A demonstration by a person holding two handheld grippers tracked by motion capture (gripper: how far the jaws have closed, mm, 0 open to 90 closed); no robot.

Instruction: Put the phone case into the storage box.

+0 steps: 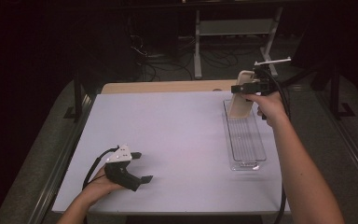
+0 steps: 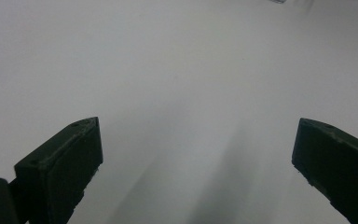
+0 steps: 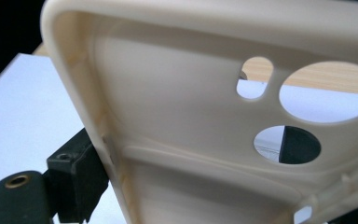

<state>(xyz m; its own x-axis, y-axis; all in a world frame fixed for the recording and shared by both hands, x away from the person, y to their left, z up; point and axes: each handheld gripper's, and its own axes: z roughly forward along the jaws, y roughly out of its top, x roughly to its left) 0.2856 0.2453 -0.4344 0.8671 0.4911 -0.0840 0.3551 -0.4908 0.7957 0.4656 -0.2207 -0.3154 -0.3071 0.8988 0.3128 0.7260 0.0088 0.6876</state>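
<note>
High view: right gripper holds cream phone case upright over clear tray.
Right gripper view: fingers clamp the case's edge; 3 cutouts.
Left gripper view: left gripper fingers spread wide, empty, above desk.

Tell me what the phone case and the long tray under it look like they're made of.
Phone case: likely soft matte cream silicone or rubbery plastic, with rounded moulded edges and no glare. Tray: clear hard plastic, probably acrylic; the table shows through it and its rim glints.
</note>
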